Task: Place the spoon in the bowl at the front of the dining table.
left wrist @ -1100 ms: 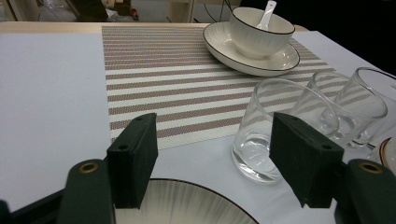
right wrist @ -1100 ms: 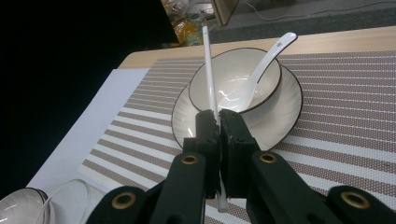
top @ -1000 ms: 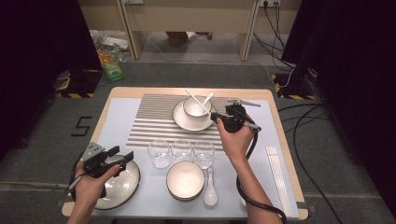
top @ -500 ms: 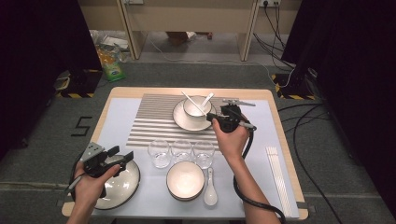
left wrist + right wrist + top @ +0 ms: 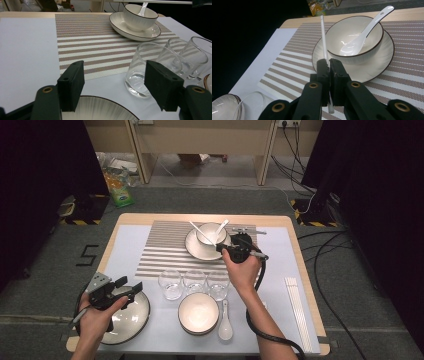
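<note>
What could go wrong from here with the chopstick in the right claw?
The right claw pinches one thin white chopstick near its lower end, so it may pivot or slip out. Its free end passes close by the bowl rim; a swing might knock the bowl or the spoon leaning in it.

**What sits around the work on the table**

We see three clear glasses (image 5: 194, 282) in a row just below the striped placemat (image 5: 165, 247). Near the front edge a cream bowl (image 5: 198, 313) stands with a white spoon (image 5: 225, 324) lying just beside it. A bundle of white chopsticks (image 5: 298, 310) lies at the table's right edge. On the floor beyond, we spot a green packet (image 5: 120, 185).
</note>
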